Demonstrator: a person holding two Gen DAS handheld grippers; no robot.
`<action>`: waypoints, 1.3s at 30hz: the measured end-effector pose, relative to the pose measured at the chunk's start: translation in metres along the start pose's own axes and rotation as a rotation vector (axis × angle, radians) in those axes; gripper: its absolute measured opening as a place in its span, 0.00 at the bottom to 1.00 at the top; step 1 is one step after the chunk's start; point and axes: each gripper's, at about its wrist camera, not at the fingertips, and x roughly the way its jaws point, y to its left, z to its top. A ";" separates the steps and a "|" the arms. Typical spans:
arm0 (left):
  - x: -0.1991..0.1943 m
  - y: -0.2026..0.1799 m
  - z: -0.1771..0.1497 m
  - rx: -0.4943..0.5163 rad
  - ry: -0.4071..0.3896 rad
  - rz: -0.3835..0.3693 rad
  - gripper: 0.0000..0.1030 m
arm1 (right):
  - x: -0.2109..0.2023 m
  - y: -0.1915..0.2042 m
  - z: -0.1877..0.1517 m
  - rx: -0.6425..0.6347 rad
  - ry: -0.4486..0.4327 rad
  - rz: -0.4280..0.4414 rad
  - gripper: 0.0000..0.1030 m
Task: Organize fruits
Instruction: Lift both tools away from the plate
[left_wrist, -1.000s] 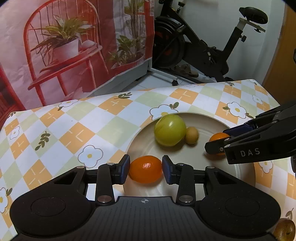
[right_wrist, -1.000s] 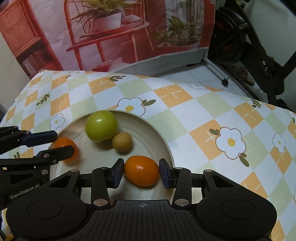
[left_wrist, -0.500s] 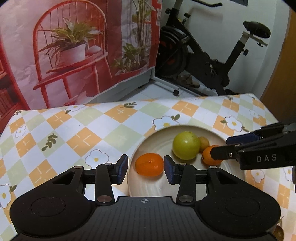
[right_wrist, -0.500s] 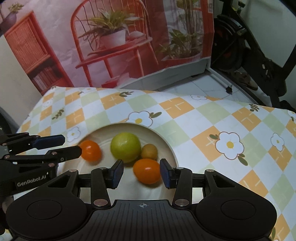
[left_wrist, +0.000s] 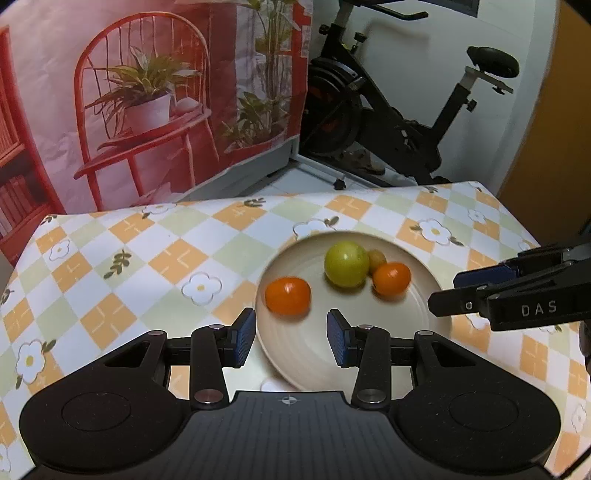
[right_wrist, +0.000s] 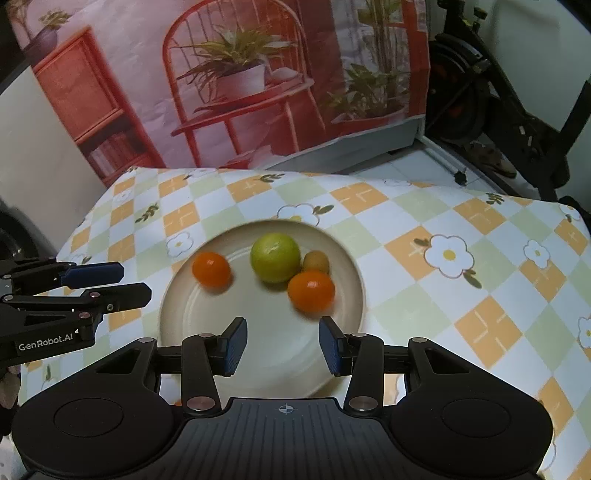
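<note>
Left tool (left_wrist: 291, 334), parted and empty, hangs just short of orange (left_wrist: 287, 295) on plate (left_wrist: 424, 325).

Ahead of me a checked floral tablecloth (left_wrist: 155, 258), far behind it a red chair-and-plant backdrop (left_wrist: 147, 103), far right what looks like an exercise bike (left_wrist: 399, 122)

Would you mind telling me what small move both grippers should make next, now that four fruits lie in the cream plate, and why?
Probably back both away from the round cream plate. The left gripper and right gripper are open with nothing between the jaws, and the two small orange citrus fruits, large green round fruit and little tan fruit all rest in the plate, so neither has anything to hold.
</note>
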 end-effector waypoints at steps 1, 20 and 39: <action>-0.003 -0.001 -0.003 0.002 0.002 -0.004 0.43 | -0.002 0.002 -0.004 -0.005 0.006 0.000 0.39; -0.011 -0.007 -0.033 0.030 0.047 -0.029 0.43 | 0.002 0.026 -0.044 -0.013 0.181 0.028 0.39; -0.007 -0.004 -0.039 0.005 0.067 -0.032 0.43 | 0.021 0.023 -0.051 0.068 0.318 0.085 0.32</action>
